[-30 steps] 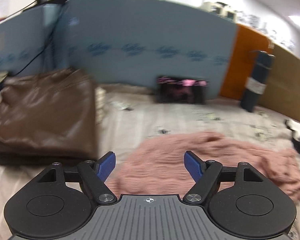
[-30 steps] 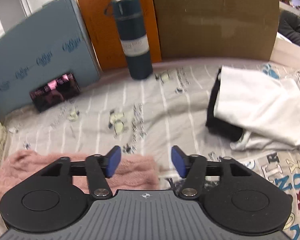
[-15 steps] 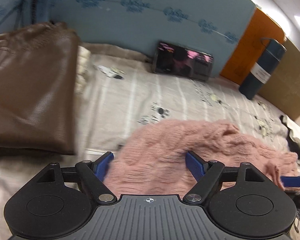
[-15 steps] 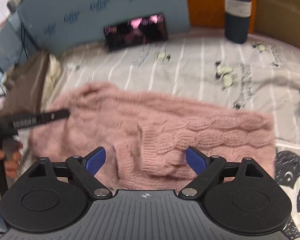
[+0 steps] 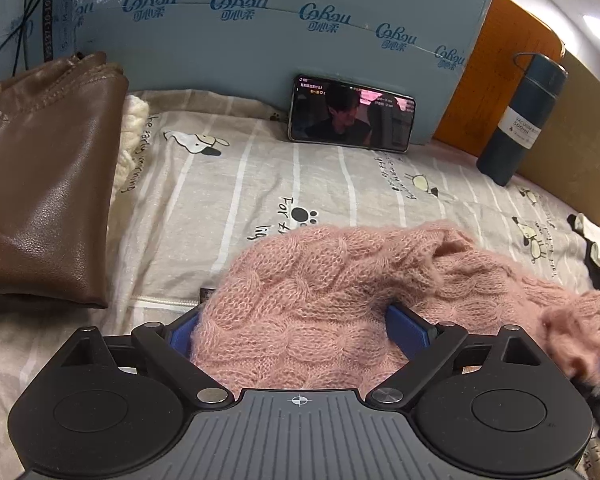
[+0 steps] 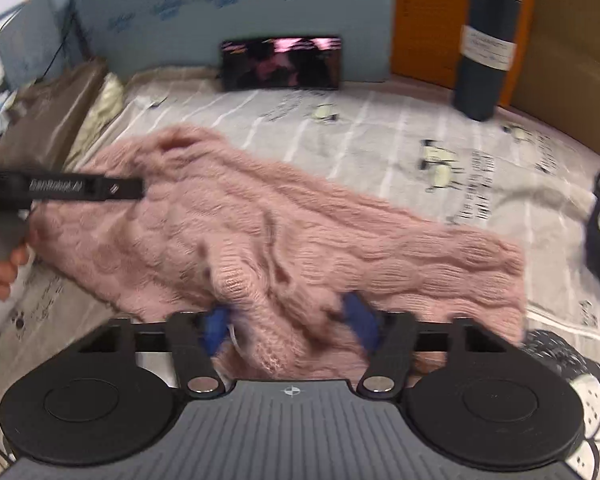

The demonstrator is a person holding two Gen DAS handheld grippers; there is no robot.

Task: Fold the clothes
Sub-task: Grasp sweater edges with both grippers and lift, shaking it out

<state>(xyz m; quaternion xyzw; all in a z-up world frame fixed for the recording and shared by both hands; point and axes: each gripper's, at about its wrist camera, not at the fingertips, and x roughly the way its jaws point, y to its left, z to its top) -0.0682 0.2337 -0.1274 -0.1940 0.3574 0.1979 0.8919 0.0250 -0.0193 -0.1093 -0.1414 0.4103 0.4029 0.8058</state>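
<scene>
Pink cable-knit sweater (image 5: 320, 300) is bunching between your opening left gripper (image 5: 296, 324), while your right gripper (image 6: 288, 320) is closing around its six-o'clock edge.

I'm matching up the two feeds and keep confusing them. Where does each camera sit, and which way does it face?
Left wrist: on the left gripper, angled down across the bed toward the phone; pink sweater between its opening jaws.
Right wrist: on the right gripper, angled down at the same sweater, jaws closing around a fold; the left gripper and a hand show at left.
Shared: sweater, phone, flask, brown jacket.
</scene>
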